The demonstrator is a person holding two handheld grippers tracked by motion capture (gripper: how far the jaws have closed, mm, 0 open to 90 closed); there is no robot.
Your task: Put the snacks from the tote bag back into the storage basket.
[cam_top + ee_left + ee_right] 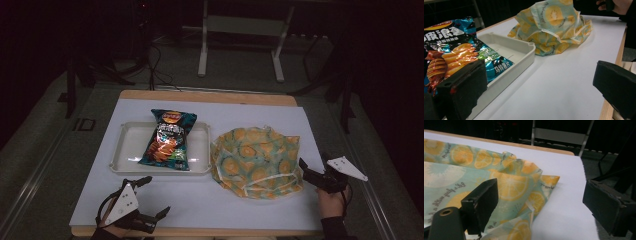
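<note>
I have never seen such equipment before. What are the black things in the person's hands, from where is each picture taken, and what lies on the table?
A person holds a hand tool in each hand: black two-jaw tongs, each carrying a small camera. The high view looks down from above the table; it shows the left tongs near the front edge and the right tongs at the right. The other two pictures come from the cameras on the tongs, looking along their own black jaws. On the white table stands a shallow white tray with a bag of crisps lying in it. Beside the tray lies a crumpled cloth bag printed with orange slices. Both tongs are open and hold nothing; the right ones are close to the cloth's edge.
</note>
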